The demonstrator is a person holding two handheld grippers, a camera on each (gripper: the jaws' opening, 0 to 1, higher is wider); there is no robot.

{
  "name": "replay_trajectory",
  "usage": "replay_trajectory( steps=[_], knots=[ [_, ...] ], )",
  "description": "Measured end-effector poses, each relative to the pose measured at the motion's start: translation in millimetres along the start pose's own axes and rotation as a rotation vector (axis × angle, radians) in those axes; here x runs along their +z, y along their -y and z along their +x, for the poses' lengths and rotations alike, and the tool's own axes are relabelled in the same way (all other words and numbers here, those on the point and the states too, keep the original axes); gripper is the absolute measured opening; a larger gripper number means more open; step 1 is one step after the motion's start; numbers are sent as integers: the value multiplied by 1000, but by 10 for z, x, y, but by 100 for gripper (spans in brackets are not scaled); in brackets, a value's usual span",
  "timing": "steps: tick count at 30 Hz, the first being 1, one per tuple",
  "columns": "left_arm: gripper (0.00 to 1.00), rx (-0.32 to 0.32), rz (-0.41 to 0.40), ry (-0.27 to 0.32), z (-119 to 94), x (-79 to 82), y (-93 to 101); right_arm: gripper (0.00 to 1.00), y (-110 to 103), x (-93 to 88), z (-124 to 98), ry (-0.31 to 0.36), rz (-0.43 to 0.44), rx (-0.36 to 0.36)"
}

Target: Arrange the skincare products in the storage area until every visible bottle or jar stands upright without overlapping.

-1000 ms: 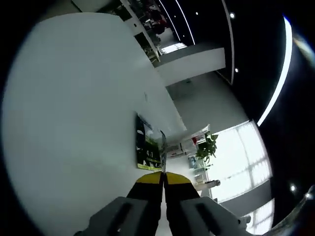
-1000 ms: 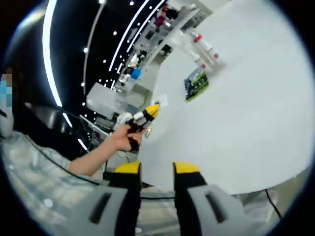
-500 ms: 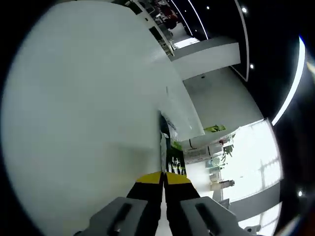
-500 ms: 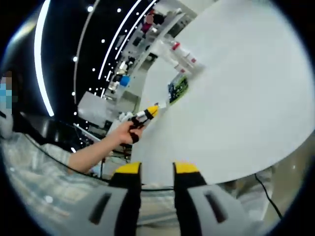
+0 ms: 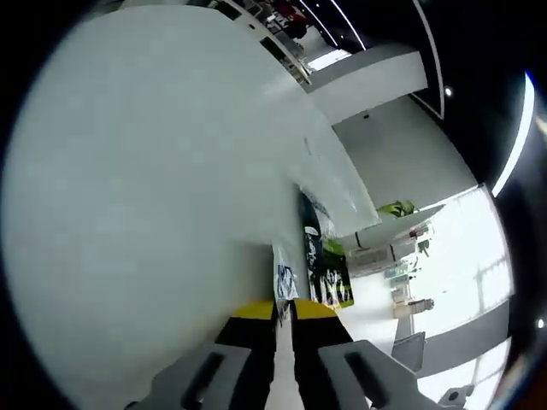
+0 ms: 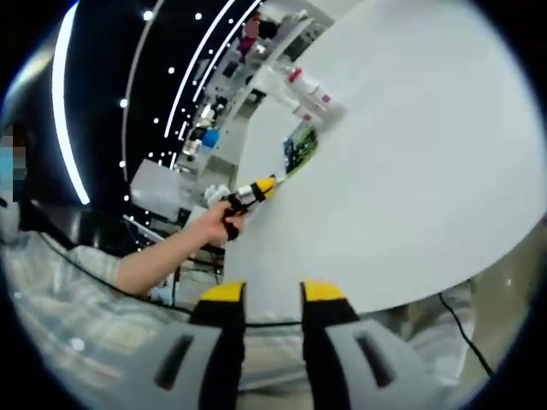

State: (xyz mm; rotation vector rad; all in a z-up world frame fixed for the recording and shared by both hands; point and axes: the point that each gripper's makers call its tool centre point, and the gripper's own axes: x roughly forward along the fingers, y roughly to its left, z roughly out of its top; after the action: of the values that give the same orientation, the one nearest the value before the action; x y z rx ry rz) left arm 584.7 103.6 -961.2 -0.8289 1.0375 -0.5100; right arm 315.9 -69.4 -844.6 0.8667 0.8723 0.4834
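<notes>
My left gripper (image 5: 282, 309) is shut on a thin white sachet (image 5: 285, 280) with blue print that sticks up from between its yellow tips. It hangs low over the white table (image 5: 154, 188), just short of a dark green flat packet (image 5: 326, 266). In the right gripper view a hand holds the left gripper (image 6: 254, 191) at the table's edge, near the green packet (image 6: 299, 148). Beyond that packet stand white bottles with red caps (image 6: 308, 85). My right gripper (image 6: 272, 294) is open with nothing between its tips, held back off the near table edge.
The white table (image 6: 410, 171) spreads wide to the right of the products. A person's arm and sleeve (image 6: 128, 265) reach in from the left. Shelves and lit room fittings (image 6: 231, 94) lie behind the table.
My left gripper has come nearer to the green packet with the sachet still in it. The right view has tilted slightly; the right gripper stays open.
</notes>
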Motion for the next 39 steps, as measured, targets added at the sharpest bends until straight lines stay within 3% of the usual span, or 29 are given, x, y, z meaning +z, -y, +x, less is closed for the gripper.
replay_trajectory(
  steps=[9, 20, 27, 39],
  knots=[
    [7, 60, 74, -59, -24, 20, -48, 24, -23, -24, 38, -8, -6, 6],
    [16, 52, 52, -74, -93, 9, -42, 24, -6, -76, 55, -23, -3, 3],
    [17, 74, 54, -67, -158, 9, -62, 24, -6, -53, 76, -19, -6, 5],
    [28, 83, 80, -29, -404, 7, -103, 24, -59, -87, 204, -44, -11, 28]
  ],
)
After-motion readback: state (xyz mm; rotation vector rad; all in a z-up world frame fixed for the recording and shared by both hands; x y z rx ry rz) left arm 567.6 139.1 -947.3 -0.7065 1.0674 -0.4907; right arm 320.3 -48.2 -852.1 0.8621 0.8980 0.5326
